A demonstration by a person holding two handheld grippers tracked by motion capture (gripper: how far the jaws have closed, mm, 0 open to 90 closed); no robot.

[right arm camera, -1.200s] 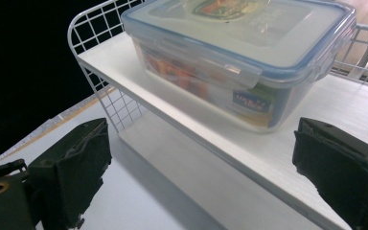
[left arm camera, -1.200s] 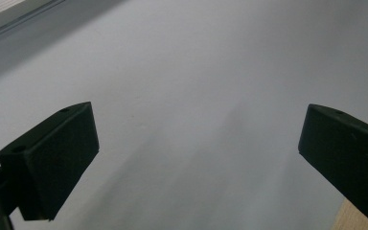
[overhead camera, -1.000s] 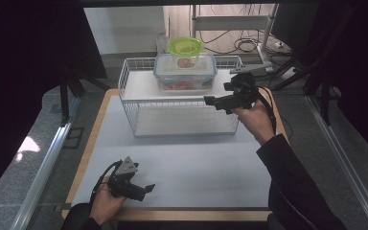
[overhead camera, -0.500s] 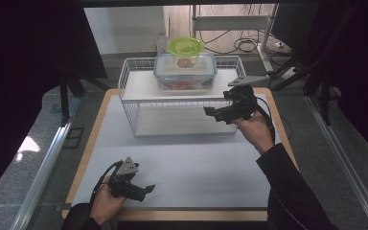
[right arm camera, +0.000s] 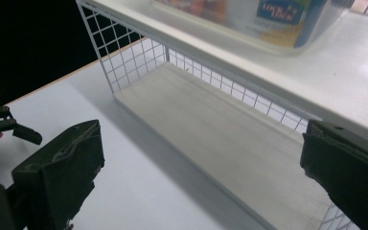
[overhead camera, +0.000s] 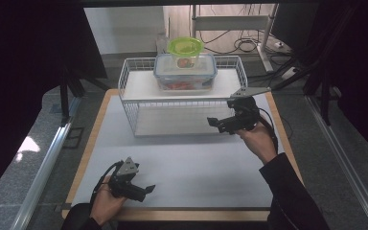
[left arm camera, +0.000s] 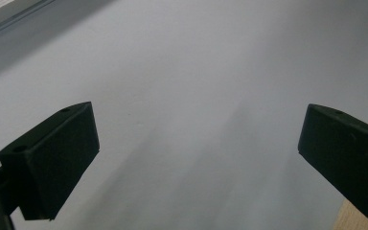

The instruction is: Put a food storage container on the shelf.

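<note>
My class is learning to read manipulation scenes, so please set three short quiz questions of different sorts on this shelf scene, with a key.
1. True or false: the clear lidded container stands on the upper board of the white wire shelf.
2. What sits on top of that container? A) a green-lidded tub B) a red mug C) a folded cloth
3. Fill in: the jaws of the right gripper stand ____, with nothing between them.

Key:
1. True.
2. A, the green-lidded tub.
3. Open; it hovers at the shelf's right front, while the left gripper, also open, is low over the white tabletop.
</note>
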